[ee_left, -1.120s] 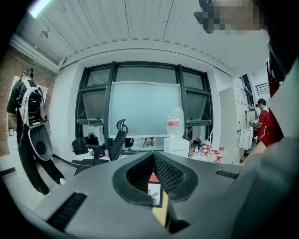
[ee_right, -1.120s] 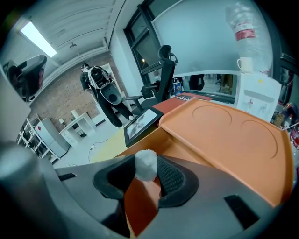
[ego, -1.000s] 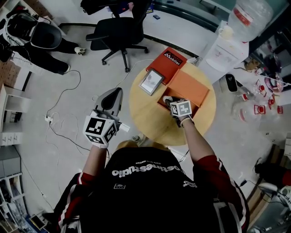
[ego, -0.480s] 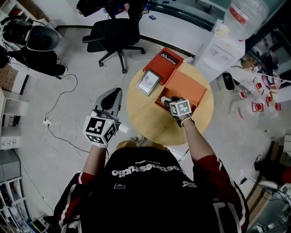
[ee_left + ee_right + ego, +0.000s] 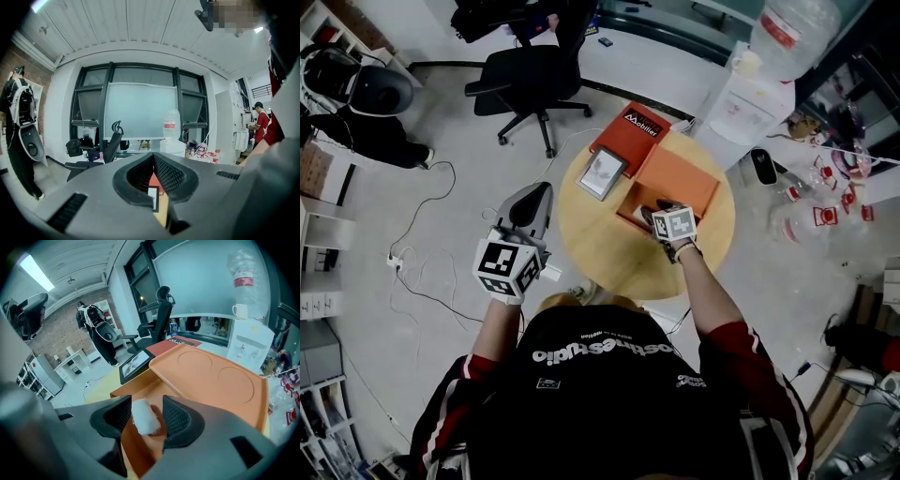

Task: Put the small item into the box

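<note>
- Two padded jaws of the right gripper (image 5: 146,409) stood wide, having just been opening. Neither pad pressed the small white item (image 5: 143,418) between them, so it looked let go.
- Just below them, that item lay inside the orange box (image 5: 140,451), where the task wants it.
- Beyond, the lid (image 5: 215,376) lay folded back, leaving the way in clear.
- Far to the left, the left gripper (image 5: 153,183) hung with its jaws together, empty, seemingly unneeded.

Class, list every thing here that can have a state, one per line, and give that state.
orange box: open, lid folded back flat.
white roll: lying inside the box, ungripped.
right gripper: open, jaws have just been opening, either side of the roll.
left gripper: shut, empty.
tablet: lying flat, screen up.
</note>
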Demonstrator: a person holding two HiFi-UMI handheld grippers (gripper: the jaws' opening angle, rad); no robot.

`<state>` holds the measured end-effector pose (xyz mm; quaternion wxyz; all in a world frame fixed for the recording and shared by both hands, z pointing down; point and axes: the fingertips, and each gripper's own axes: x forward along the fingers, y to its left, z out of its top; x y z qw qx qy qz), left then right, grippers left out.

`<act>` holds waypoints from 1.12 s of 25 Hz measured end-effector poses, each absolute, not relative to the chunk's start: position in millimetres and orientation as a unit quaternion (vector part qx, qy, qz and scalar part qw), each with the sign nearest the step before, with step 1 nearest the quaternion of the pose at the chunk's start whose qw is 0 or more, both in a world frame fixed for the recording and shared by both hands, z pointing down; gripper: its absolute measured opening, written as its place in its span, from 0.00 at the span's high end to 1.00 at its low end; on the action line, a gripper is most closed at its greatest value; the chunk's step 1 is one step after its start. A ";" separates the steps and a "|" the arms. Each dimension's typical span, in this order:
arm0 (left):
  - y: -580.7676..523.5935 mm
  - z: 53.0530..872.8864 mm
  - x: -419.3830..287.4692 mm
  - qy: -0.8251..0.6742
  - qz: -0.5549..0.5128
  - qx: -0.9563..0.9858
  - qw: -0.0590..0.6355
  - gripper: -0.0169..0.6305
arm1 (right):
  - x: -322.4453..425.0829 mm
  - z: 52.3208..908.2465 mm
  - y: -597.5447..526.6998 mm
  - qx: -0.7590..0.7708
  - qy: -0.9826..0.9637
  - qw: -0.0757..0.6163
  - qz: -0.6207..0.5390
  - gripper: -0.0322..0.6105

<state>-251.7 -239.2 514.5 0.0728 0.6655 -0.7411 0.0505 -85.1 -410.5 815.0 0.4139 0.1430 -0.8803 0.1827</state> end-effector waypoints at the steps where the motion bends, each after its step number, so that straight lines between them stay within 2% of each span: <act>1: -239.3 514.2 -251.7 -0.740 0.049 0.667 0.073 0.95 | -84.2 812.9 -411.5 0.146 -0.881 0.412 0.183 0.59; 9: -242.8 509.3 -252.3 -0.731 0.042 0.677 0.067 0.95 | -77.0 793.3 -419.3 0.173 -0.882 0.398 0.182 0.60; 18: -257.1 496.0 -258.2 -0.717 0.018 0.694 0.062 0.95 | -76.9 741.5 -430.0 0.220 -0.893 0.345 0.184 0.60; 28: -296.4 492.5 -232.3 -0.668 0.013 0.741 0.064 0.95 | -52.4 691.8 -424.4 0.255 -0.896 0.312 0.188 0.60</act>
